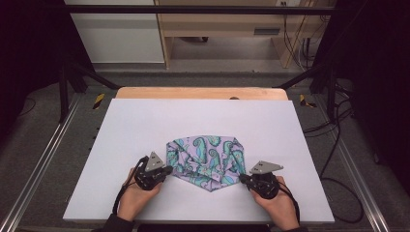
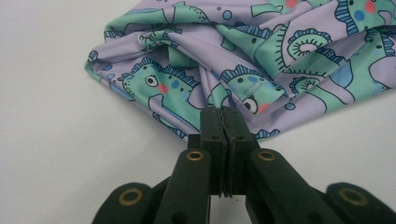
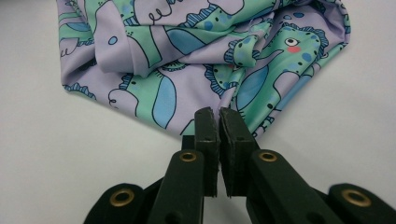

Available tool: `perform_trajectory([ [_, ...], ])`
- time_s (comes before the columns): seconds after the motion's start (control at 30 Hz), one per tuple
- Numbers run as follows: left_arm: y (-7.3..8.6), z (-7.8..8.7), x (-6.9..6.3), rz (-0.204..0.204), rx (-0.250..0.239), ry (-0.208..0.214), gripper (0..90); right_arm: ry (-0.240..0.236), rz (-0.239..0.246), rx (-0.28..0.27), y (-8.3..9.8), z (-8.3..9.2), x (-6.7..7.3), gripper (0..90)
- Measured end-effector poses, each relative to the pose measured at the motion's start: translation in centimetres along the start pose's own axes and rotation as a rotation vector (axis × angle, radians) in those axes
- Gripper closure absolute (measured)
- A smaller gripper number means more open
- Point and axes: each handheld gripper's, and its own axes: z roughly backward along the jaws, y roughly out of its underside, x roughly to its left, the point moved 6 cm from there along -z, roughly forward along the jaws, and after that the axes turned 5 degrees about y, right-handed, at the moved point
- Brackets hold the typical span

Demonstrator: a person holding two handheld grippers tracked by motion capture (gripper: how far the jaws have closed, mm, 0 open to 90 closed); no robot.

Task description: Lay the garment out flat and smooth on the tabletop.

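With both my left gripper [image 2: 222, 111] and right gripper [image 3: 219, 112] pinching the patterned cloth's [image 1: 205, 159] near edges, I judged even, level pulling best.

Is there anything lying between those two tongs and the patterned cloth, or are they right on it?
Nothing visible stands between. The left tongs are shut at the near edge of the dinosaur-print cloth, and the right tongs are shut at its edge too. Around the cloth lies just the bare white board.
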Motion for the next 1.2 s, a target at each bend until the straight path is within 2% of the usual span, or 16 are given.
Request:
perform_trajectory([
  [0.13,0.5,0.6,-1.2,-0.015,0.002,0.015,89.0,-0.009,-0.002,-0.002,0.9,1.1,0.7,86.6],
  [0.3,1.5,1.7,-2.4,-0.029,-0.001,0.010,89.0,-0.028,0.003,-0.003,2.1,2.5,1.9,86.5],
  [0.43,2.2,2.0,-2.6,-0.024,-0.002,0.016,88.8,-0.040,-0.013,-0.004,2.6,2.8,2.2,86.3],
  [0.5,2.3,1.9,-2.4,-0.016,-0.021,0.012,87.6,-0.049,-0.026,-0.009,2.7,2.9,2.3,84.6],
  [0.57,2.1,2.0,-2.2,-0.014,-0.059,-0.009,81.1,-0.045,-0.037,-0.017,2.6,2.9,2.3,77.3],
  [0.6,2.0,2.1,-2.2,-0.013,-0.078,-0.022,75.1,-0.046,-0.041,-0.033,2.4,3.0,2.2,72.1],
  [0.73,1.2,2.7,-2.2,-0.018,-0.159,-0.051,58.2,-0.059,-0.021,-0.086,1.6,3.2,2.6,56.8],
  [0.83,1.0,2.4,-2.5,-0.019,-0.175,-0.047,50.2,-0.070,-0.003,-0.118,1.0,3.2,3.2,49.3],
  [0.87,1.0,2.3,-2.5,-0.014,-0.175,-0.054,41.8,-0.071,0.000,-0.126,0.7,3.1,3.5,47.1],
  [0.9,1.0,2.2,-2.5,-0.009,-0.177,-0.061,41.8,-0.072,0.006,-0.130,0.5,3.0,3.7,45.2],
  [1.03,0.8,2.0,-2.5,0.010,-0.195,-0.072,28.0,-0.092,0.031,-0.128,-0.6,2.3,4.9,38.8],
  [1.07,0.8,2.0,-2.4,0.015,-0.199,-0.077,21.8,-0.097,0.046,-0.121,-1.2,1.7,5.5,36.4],
  [1.1,0.8,1.9,-2.4,0.020,-0.204,-0.080,21.8,-0.097,0.046,-0.121,-1.2,1.7,5.5,36.4],
  [1.2,0.7,1.9,-2.2,0.046,-0.224,-0.086,14.2,-0.105,0.070,-0.108,-2.3,0.6,6.5,33.9],
])
